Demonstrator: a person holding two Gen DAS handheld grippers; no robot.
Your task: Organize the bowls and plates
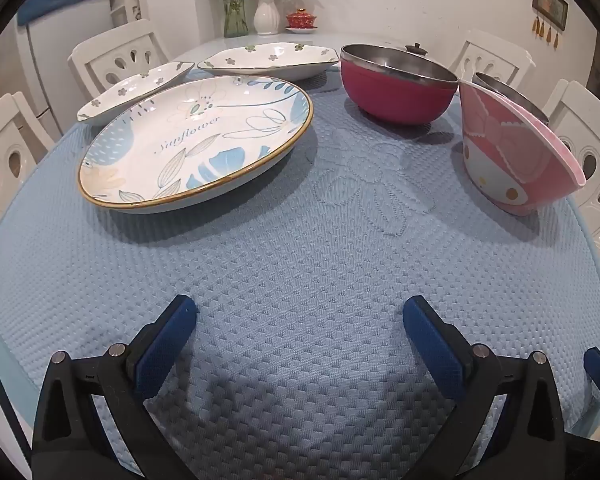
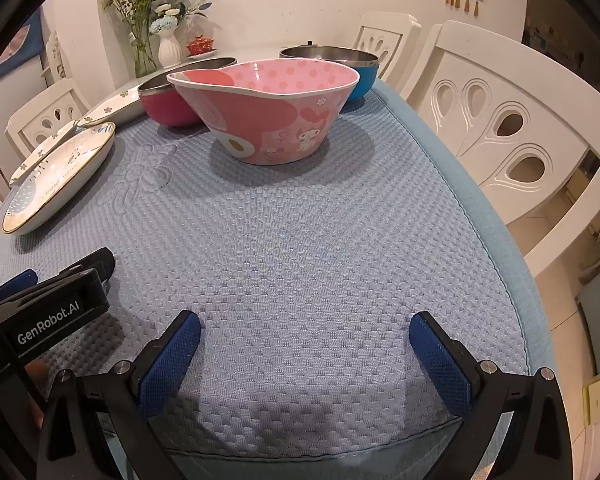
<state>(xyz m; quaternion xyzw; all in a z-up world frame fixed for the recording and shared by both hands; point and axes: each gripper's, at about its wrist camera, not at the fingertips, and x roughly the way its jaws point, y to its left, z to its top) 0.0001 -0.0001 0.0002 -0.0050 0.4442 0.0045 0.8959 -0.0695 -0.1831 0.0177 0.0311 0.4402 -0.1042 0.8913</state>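
Hovering low over bench (image 1: 300, 280), both tilted down: left hand-held gripper (image 1: 300, 312) released, nothing between jaws; right hand-held gripper (image 2: 305, 328) released too, nothing held. Blue textured cloth (image 2: 300, 240) covers bench. Sunflower plate (image 1: 196, 140) sits left; 2 flowered dishes (image 1: 140, 88) just behind it. Magenta bowl (image 1: 396, 84) at back centre. Pink cartoon bowl (image 2: 264, 112) right of it, blue bowl (image 2: 360, 76) behind. White chairs (image 2: 500, 128) around.
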